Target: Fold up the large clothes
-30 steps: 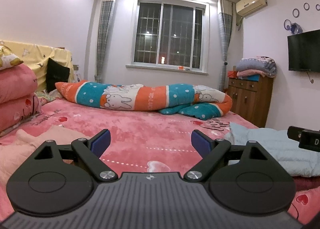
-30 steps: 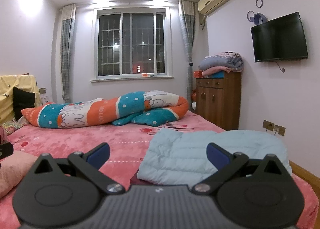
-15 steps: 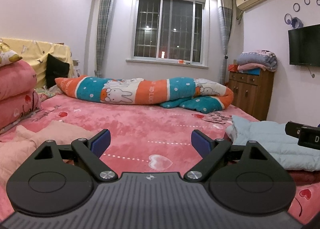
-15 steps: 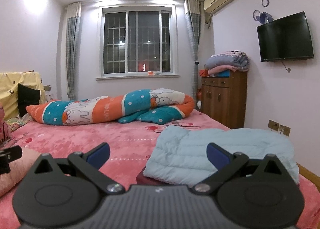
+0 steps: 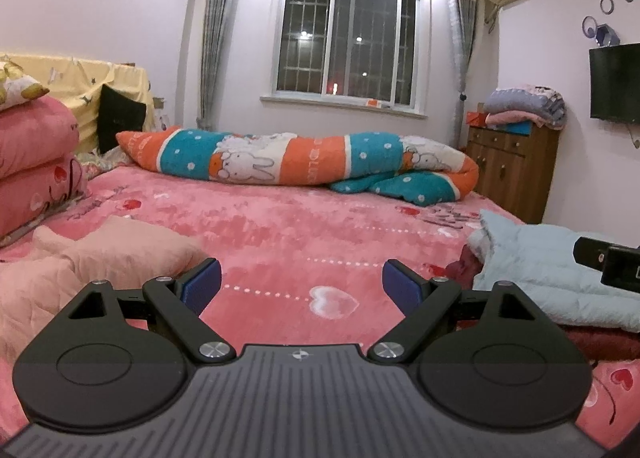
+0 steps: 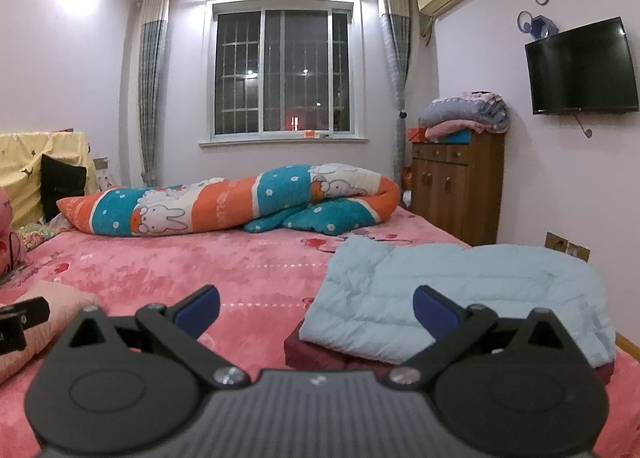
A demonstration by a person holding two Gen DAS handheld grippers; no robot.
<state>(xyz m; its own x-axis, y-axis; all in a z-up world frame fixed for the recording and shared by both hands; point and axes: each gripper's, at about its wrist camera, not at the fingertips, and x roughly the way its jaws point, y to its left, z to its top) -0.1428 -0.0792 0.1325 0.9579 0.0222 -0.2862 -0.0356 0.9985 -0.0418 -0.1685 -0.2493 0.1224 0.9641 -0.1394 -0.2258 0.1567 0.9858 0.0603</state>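
A folded light-blue padded jacket [image 6: 460,294] lies on a dark red garment [image 6: 316,354] at the bed's right side, just ahead of my right gripper [image 6: 316,308], which is open and holds nothing. The same jacket [image 5: 536,270] shows at the right of the left wrist view. A pale pink quilted garment [image 5: 92,262] lies rumpled on the left of the bed, beside my left gripper [image 5: 300,286], open and empty above the pink bedspread [image 5: 288,234]. The pink garment's edge [image 6: 56,298] appears low left in the right wrist view.
A rolled orange-and-teal rabbit quilt [image 5: 288,161] lies across the far side of the bed. Pink pillows [image 5: 32,165] are stacked at left. A wooden cabinet [image 6: 456,193] with folded blankets stands by the right wall, under a wall TV [image 6: 580,65].
Both grippers have tilted or dropped slightly, so the bed and the garments sit higher and nearer in view. Both stay open and empty.
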